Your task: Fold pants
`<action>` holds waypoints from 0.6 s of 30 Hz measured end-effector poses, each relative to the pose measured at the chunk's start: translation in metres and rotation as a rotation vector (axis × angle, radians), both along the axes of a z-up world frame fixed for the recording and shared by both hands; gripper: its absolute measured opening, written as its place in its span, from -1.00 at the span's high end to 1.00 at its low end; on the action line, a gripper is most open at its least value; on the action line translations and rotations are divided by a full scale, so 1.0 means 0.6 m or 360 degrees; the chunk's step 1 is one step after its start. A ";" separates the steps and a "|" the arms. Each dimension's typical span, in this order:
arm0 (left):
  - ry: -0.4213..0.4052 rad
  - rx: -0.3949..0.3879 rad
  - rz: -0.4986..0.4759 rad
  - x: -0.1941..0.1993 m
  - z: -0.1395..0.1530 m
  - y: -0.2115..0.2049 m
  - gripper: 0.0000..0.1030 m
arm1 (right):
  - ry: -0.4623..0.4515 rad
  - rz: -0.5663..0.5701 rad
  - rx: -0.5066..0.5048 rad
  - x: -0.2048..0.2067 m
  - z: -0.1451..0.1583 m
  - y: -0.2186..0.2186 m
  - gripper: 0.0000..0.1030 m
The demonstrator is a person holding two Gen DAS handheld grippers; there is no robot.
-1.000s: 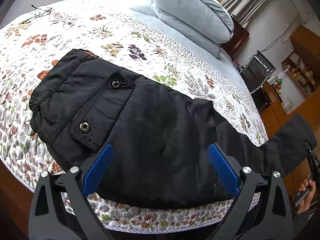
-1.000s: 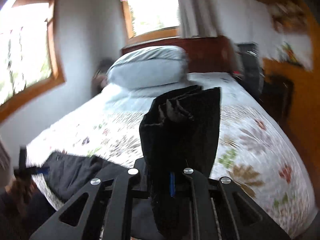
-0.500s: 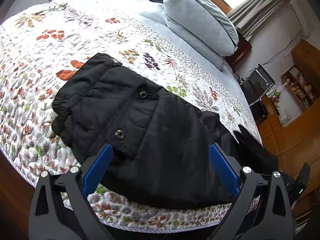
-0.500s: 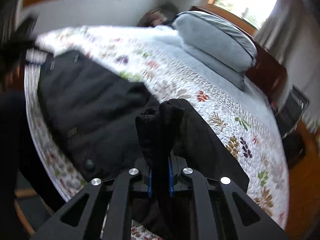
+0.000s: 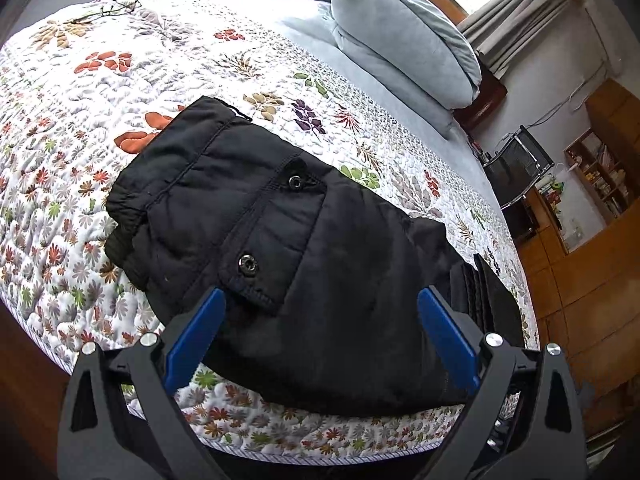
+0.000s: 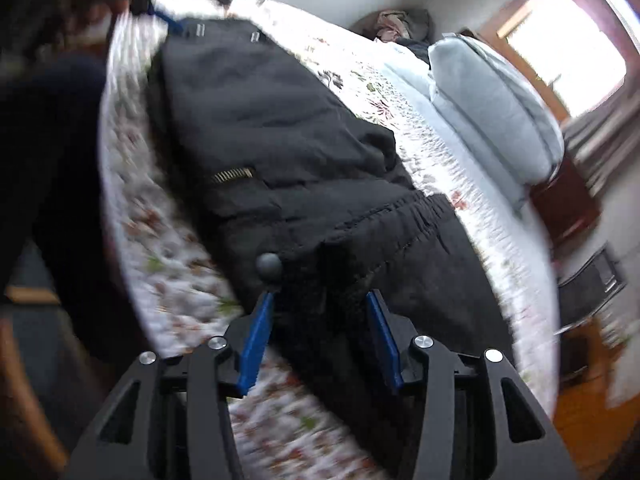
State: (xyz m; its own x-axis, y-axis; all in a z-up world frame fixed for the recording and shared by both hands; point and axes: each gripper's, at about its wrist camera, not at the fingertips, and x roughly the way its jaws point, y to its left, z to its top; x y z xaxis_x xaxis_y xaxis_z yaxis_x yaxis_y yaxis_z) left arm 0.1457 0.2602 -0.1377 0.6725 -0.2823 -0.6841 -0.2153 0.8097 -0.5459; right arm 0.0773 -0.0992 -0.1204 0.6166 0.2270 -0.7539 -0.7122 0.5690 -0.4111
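Note:
Black padded pants [image 5: 320, 248] lie across the near edge of a floral quilt [image 5: 100, 128], waistband to the left and snap pocket up. My left gripper [image 5: 320, 296] hovers open just above them, with the cloth below its blue fingers and nothing pinched. In the right wrist view the pants [image 6: 280, 128] stretch away, and the elastic leg end [image 6: 400, 220] lies folded over onto them. My right gripper [image 6: 320, 298] is low over that leg end. Its jaws are opening, the black cloth still lies between them, and the pads no longer squeeze it.
Light blue pillows [image 5: 400, 40] are stacked at the head of the bed. A pair of glasses [image 5: 116, 8] lies on the far quilt. The mattress edge [image 5: 280, 448] runs right under my left gripper. A black rack [image 5: 520, 164] and wooden cabinets [image 5: 592, 240] stand on the right. A person's dark clothing [image 6: 48, 140] fills the left.
My right gripper swung down from a raised position with the leg end pinched, laid it over the pants, and its jaws parted. The left gripper shifted slightly and stayed open.

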 end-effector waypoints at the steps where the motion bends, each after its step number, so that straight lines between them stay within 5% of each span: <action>1: 0.0003 -0.0001 0.0005 0.000 -0.001 0.000 -0.88 | 0.0046 -0.0006 0.0071 -0.001 0.011 -0.009 0.09; 6: 0.0010 -0.0006 0.0015 -0.002 -0.004 -0.002 -0.88 | 0.0178 -0.0308 0.0425 0.064 0.079 -0.097 0.09; 14: 0.0019 -0.0034 0.0044 -0.010 -0.006 -0.003 -0.89 | 0.0236 -0.0338 0.0332 0.130 0.027 -0.052 0.10; 18: 0.0024 -0.0026 0.0058 -0.010 -0.006 0.005 -0.89 | 0.0292 -0.0278 0.0289 0.108 0.004 -0.043 0.37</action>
State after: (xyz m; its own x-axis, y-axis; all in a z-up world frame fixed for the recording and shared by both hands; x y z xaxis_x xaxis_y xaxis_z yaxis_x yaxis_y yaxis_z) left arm 0.1400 0.2632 -0.1414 0.6722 -0.2691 -0.6898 -0.2526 0.7924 -0.5552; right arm 0.1423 -0.1252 -0.1178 0.5152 0.2707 -0.8132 -0.6502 0.7416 -0.1651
